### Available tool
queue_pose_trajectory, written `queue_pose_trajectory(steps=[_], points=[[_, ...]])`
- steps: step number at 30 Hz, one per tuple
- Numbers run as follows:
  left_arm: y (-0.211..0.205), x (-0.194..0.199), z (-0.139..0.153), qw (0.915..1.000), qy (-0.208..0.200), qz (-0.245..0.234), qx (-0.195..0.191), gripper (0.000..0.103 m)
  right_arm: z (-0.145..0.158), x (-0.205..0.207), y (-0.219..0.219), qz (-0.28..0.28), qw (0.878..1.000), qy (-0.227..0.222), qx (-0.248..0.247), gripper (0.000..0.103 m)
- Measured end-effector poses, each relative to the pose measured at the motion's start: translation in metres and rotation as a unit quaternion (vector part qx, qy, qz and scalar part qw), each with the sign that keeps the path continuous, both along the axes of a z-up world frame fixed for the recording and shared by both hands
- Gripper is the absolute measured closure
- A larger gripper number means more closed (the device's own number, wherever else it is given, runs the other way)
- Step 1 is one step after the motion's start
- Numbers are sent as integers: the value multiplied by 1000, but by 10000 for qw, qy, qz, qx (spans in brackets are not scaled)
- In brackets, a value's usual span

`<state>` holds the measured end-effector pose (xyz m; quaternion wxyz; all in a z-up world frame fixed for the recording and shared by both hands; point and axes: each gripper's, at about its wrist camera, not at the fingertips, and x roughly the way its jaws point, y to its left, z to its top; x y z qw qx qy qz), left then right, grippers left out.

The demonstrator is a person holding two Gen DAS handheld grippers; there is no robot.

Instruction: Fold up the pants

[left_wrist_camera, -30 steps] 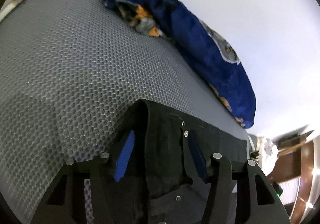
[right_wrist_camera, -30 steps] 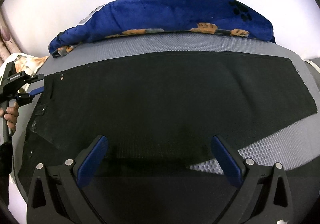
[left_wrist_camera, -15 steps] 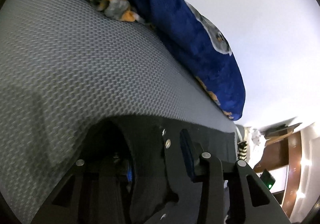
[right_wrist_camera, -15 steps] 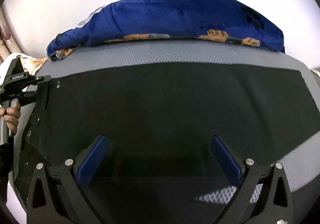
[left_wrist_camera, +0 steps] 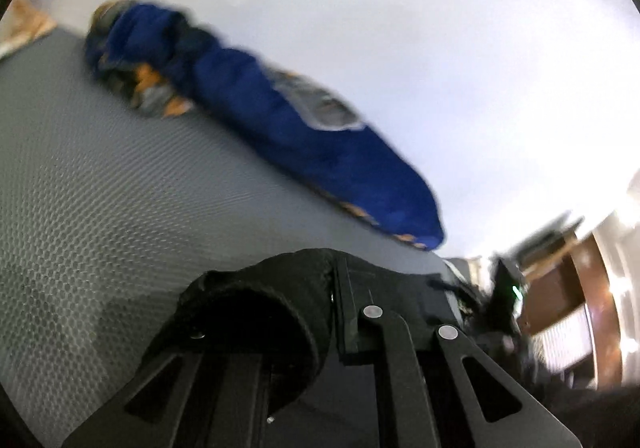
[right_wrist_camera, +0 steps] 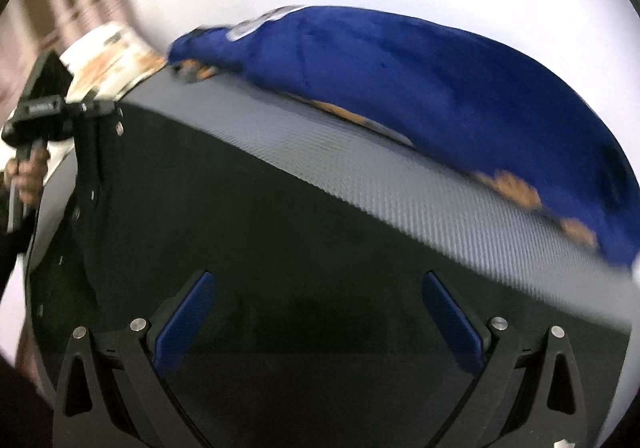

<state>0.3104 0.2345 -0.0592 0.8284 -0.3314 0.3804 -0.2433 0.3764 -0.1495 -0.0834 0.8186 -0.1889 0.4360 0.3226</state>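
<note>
The black pants lie spread flat across the grey textured mattress, filling most of the right wrist view. At their waist end, on the left of that view, the left gripper is clamped on the waistband, its jaws having just closed onto the cloth. In the left wrist view the bunched black fabric bulges up over and between the closed black fingers, lifted off the mattress. A hand grips that tool's handle. The right gripper hovers over the pants with its blue pads spread wide, holding nothing. A blue blanket lies along the mattress's far edge against a white wall.
</note>
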Motion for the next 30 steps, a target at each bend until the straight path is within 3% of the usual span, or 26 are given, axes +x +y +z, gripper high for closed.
queue_pose_trajectory(steps=[2, 5, 7, 9, 13, 16, 20, 26, 30], points=[[-1, -13, 12, 9996, -220, -146, 30, 94, 2, 20, 5, 361, 9990, 162, -185, 1], [-3, -27, 24, 9986, -450, -258, 70, 94, 0, 50, 16, 920, 9933, 648, -254, 15], [0, -32, 25, 9986, -469, -241, 48, 94, -4, 62, 23, 1208, 9885, 820, -392, 24], [6, -39, 29, 9986, -471, -221, 51, 94, -10, 69, 28, 1501, 9822, 1008, -513, 28], [2, -39, 33, 9981, -510, -241, 233, 94, -22, 80, 33, 1973, 9665, 1561, -508, 47], [0, -36, 31, 9983, -470, -224, 278, 94, -27, 85, 32, 2233, 9569, 1761, -579, 51], [1, -36, 29, 9984, -431, -136, 336, 94, -29, 89, 23, 2360, 9496, 1942, -691, 68], [4, -38, 29, 9985, -379, -24, 387, 94, -41, 97, 0, 2175, 9484, 2037, -1080, 72], [4, -39, 29, 9984, -361, -1, 432, 94, -41, 93, -11, 2041, 9538, 1898, -1120, 86]])
